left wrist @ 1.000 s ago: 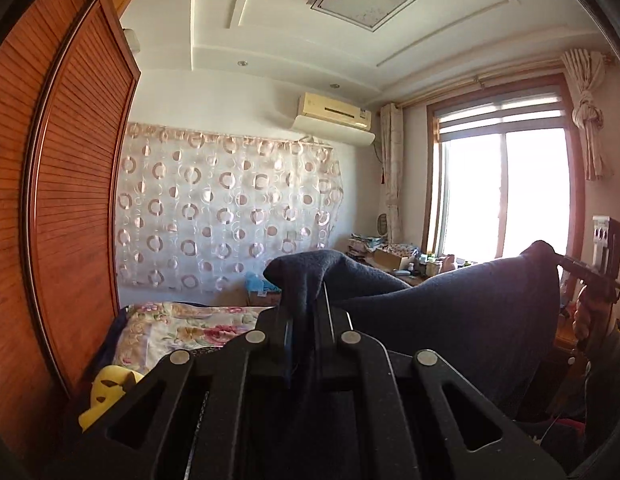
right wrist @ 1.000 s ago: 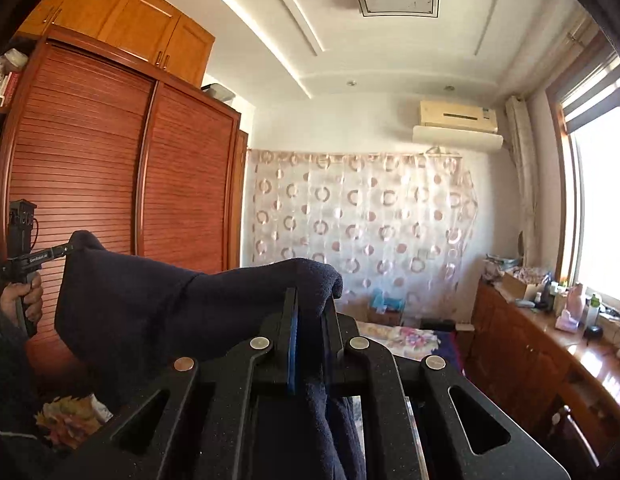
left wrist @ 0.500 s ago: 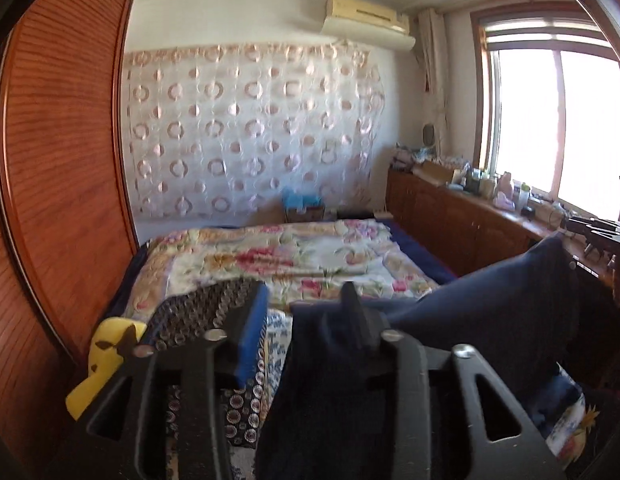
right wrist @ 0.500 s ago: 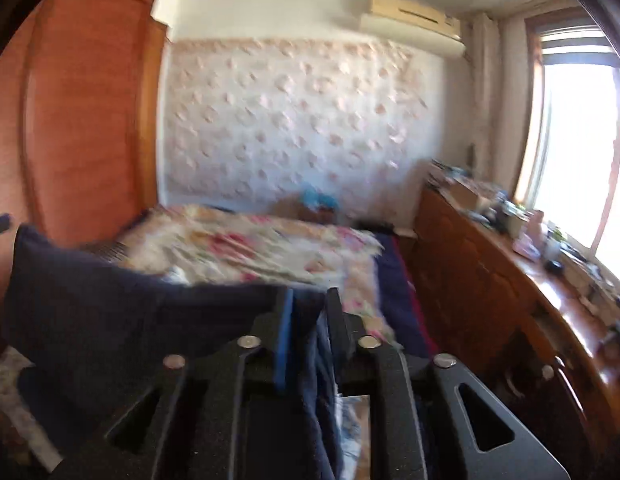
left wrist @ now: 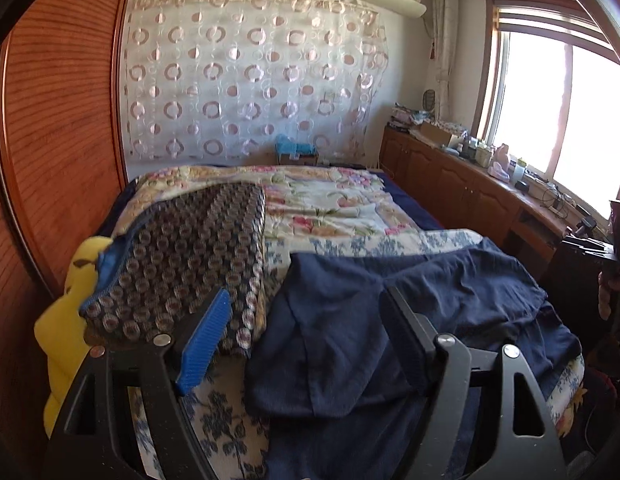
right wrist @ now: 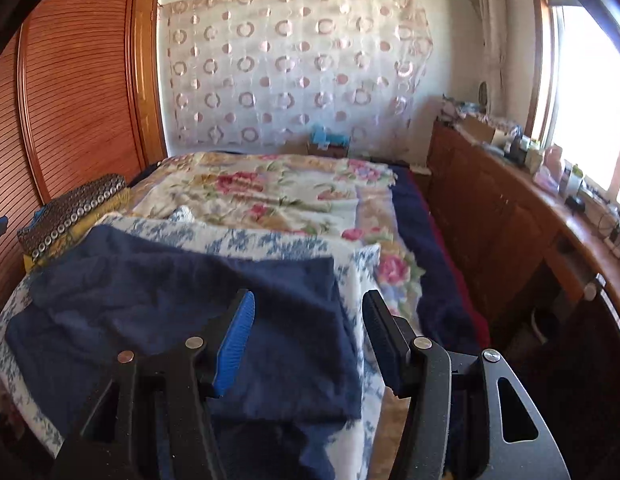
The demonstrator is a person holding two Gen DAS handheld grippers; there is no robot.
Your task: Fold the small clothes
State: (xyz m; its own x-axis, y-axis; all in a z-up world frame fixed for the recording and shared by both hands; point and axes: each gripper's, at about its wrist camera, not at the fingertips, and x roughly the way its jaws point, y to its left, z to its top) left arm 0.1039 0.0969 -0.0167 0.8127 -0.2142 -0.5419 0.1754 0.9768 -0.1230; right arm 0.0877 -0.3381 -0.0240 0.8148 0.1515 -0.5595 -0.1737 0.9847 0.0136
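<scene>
A dark navy garment (left wrist: pixel 422 312) lies spread on the near end of the bed, its near part hanging over the edge; it also shows in the right wrist view (right wrist: pixel 182 316). My left gripper (left wrist: pixel 306 300) is open and empty just above the garment's left part. My right gripper (right wrist: pixel 308 304) is open and empty above the garment's right edge. The right gripper's body shows at the far right of the left wrist view (left wrist: pixel 614 248).
The bed has a blue-and-white floral cloth (right wrist: pixel 270 240) and a flowered quilt (right wrist: pixel 278 188). A dark circle-patterned cushion (left wrist: pixel 190 256) and a yellow item (left wrist: pixel 66 320) lie at the left. A wooden wardrobe (left wrist: pixel 58 120) stands left, a cluttered wooden cabinet (right wrist: pixel 522 200) right.
Both grippers came down from holding the garment up in the air. The garment now lies on the bed and both grippers have opened and let it go.
</scene>
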